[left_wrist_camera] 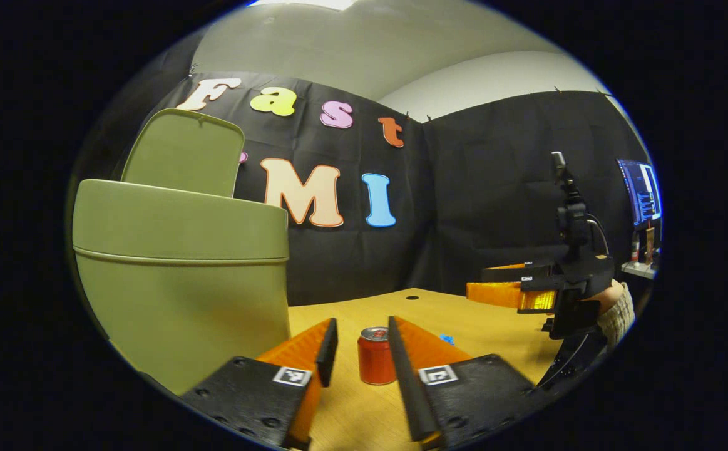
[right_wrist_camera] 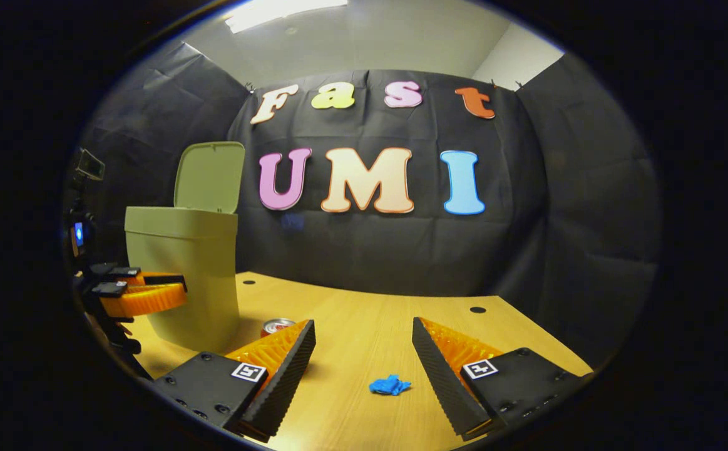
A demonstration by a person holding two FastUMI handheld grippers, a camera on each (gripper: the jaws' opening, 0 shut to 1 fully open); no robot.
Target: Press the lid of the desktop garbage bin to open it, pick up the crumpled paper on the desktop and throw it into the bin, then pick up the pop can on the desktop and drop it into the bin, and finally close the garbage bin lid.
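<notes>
Bin: lid stands up, so it can receive trash.
Left gripper: wide apart around the can, not touching, holding nothing.
Right gripper: wide apart, holding nothing, aimed at the blue paper on the table.

Both low views share bin, table.

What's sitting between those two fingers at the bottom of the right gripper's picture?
In the right gripper view, a crumpled blue paper lies on the wooden table between the open right gripper's fingers, untouched by either.
</notes>
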